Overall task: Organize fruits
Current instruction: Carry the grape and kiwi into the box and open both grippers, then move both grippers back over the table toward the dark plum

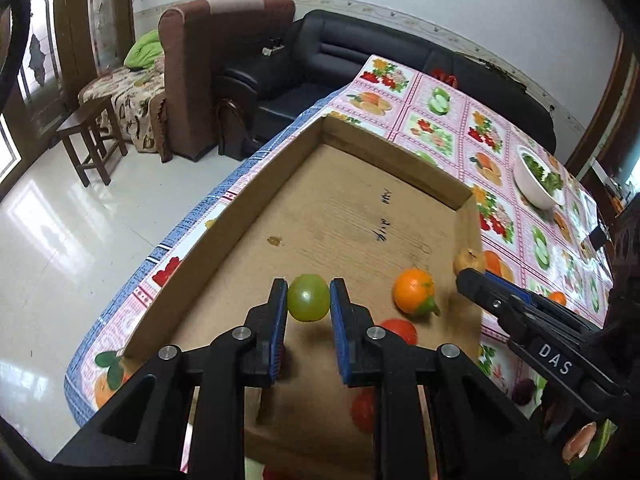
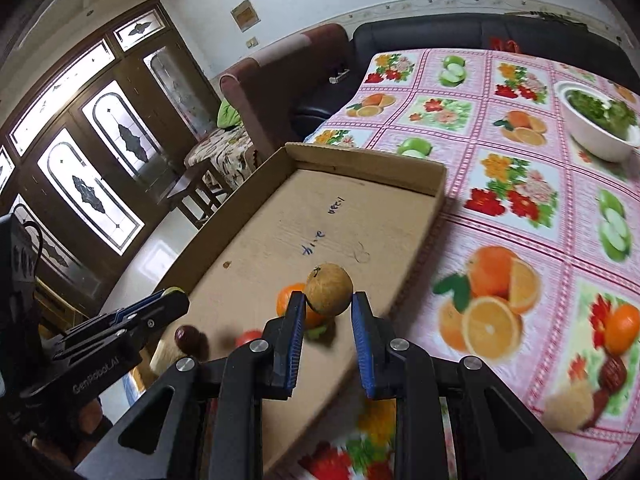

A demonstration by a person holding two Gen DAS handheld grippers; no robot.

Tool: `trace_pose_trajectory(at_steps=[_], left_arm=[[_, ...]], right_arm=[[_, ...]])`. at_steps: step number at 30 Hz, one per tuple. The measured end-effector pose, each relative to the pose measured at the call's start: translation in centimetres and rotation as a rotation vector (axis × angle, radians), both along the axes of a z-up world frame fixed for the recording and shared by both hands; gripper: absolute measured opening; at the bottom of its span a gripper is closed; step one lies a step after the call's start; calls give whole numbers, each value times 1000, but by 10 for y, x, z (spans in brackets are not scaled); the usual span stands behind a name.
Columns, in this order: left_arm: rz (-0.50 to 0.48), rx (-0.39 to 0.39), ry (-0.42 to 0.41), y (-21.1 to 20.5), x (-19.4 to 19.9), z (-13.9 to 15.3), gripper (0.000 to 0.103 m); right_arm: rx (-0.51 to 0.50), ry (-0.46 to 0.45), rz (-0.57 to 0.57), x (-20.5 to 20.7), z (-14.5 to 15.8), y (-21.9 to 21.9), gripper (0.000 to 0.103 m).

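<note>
- Two tongs are in view: the left tongs grip one green fruit between their blue pads, held above the floor of the cardboard tray
- The right tongs clamp one brown round fruit, held over the tray's near right edge
- One orange fruit with a green stem lies on the tray floor, at 3 o'clock from the green fruit, apart from it
- Two red fruits show in the left view: one just behind the right pad, another lower, partly hidden by the tongs
- One dark red fruit sits at the tray's left edge in the right view
- One white bowl of greens stands on the counter at 2 o'clock, well apart from the tray
</note>
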State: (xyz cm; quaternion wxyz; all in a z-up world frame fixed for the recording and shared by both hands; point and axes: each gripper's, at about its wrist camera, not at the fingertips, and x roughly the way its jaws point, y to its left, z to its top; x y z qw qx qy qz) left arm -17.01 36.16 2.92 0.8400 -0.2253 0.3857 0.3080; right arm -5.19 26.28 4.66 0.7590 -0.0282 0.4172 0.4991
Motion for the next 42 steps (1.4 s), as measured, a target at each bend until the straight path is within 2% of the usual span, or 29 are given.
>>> trace_pose_trajectory(at_steps=[5, 14, 23, 25, 28, 34, 40, 42], left_arm=[[14, -45, 27, 13, 12, -13, 19], [3, -49, 111, 14, 30, -31, 19], [27, -57, 91, 15, 22, -26, 20], [36, -58, 79, 14, 18, -23, 22], [45, -45, 59, 12, 12, -16, 33], [53, -45, 13, 2, 1, -3, 34], [27, -33, -21, -22, -4, 11, 34], [12, -25, -28, -34, -3, 14, 41]], right_arm=[[-34, 3, 13, 8, -9, 28, 23], [-67, 10, 27, 22, -19, 51, 24], [-74, 31, 36, 27, -19, 50, 27], [-70, 32, 32, 26, -19, 46, 27], [-60, 33, 24, 23, -16, 39, 27], [-21, 38, 5, 14, -5, 11, 27], [16, 30, -33, 1, 2, -37, 31], [25, 27, -57, -1, 4, -59, 32]])
